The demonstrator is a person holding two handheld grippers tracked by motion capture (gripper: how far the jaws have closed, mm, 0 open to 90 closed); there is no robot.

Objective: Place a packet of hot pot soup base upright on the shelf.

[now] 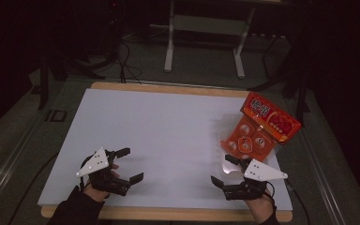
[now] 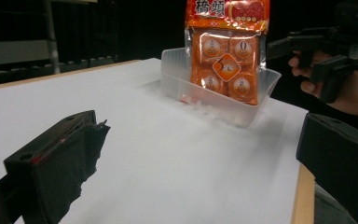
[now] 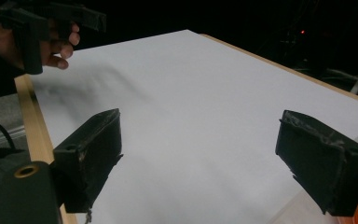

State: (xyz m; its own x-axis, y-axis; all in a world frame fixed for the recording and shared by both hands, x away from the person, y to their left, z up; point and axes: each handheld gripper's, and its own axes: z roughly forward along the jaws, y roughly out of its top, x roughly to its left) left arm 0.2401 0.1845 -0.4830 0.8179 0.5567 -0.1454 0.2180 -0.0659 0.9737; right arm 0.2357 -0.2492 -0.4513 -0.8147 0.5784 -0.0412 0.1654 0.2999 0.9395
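Observation:
An orange snack packet (image 1: 262, 126) stands tilted in a clear plastic tub (image 1: 225, 140) at the right side of the white table top (image 1: 168, 131). My left gripper (image 1: 134, 164) hovers open near the front left, nothing between its jaws. My right gripper (image 1: 221, 169) is open at the front right, just in front of the tub. In the left gripper view the packet (image 2: 226, 51) rises out of the tub (image 2: 177, 81) beyond the wide-apart jaws of that gripper (image 2: 200, 133). The right gripper's own view has its jaws spread over bare white table (image 3: 200, 135).
The table has a wooden rim (image 1: 168, 214) along the front. Behind it stands a metal frame (image 1: 204, 37) on a dark floor with cables. Across the table, the left gripper view catches the other hand and gripper (image 2: 324, 56); the right gripper view catches the left one (image 3: 46, 23).

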